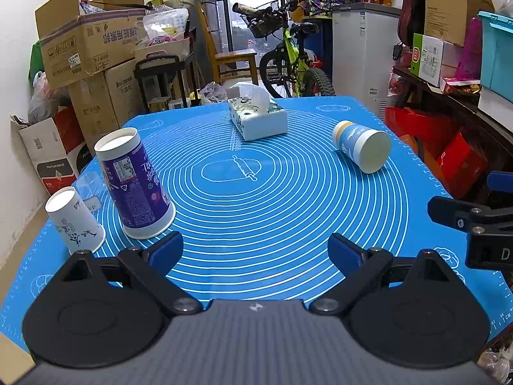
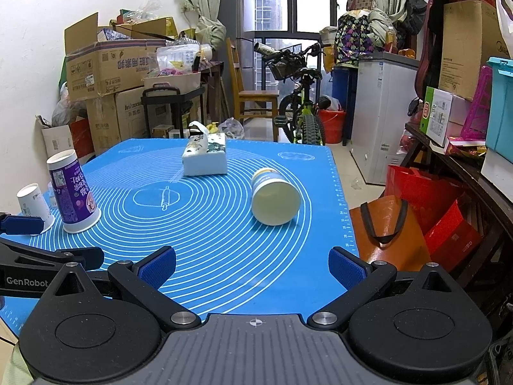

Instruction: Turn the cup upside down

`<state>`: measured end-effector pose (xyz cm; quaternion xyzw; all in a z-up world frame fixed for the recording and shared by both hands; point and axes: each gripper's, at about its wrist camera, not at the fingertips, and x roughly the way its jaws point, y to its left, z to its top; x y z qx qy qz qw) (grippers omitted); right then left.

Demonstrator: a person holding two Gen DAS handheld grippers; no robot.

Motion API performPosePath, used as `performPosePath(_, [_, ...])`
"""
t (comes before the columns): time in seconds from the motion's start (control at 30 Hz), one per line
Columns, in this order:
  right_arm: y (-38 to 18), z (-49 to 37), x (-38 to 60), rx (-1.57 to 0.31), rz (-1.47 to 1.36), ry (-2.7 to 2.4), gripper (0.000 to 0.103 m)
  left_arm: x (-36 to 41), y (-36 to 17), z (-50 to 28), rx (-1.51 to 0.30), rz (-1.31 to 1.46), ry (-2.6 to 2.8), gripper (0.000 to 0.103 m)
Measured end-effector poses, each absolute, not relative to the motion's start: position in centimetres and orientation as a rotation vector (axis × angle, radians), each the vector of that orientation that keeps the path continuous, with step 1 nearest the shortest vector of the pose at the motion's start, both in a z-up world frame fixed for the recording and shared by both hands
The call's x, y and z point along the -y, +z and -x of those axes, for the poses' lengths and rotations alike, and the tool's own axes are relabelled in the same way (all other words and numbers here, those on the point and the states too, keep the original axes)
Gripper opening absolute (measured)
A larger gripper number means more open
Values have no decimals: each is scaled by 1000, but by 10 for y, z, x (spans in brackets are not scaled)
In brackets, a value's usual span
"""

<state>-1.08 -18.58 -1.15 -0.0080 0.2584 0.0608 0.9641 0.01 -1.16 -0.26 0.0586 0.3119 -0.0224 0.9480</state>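
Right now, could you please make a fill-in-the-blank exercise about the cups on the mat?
1. The purple cup stands upside ____.
2. The blue-and-white cup lies on its ____.
3. Both grippers, left and right, hold ____.
4. The tissue box sits on the ____ mat.

Missing: down; side; nothing; blue

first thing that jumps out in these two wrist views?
The bright blue mat with white rings fills the table. On its right side a blue-and-white cup lies tipped over, open mouth toward the cameras, while a tall purple cup and a small white cup stand mouth-down at the left edge. Both grippers, left and right, hang open and empty at the near edge.
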Motion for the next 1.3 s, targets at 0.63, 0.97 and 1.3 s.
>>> performPosePath(0.63, [-2, 12, 190, -525, 15, 136, 101, 18, 1, -5, -620, -135, -47, 96])
performPosePath(0.97, [11, -20, 210, -490, 33, 140, 101, 38, 12, -37, -561, -159, -70, 96])
performPosePath(1.3, [9, -73, 263, -453, -18, 82, 101, 81, 3, -108, -586, -65, -159, 96])
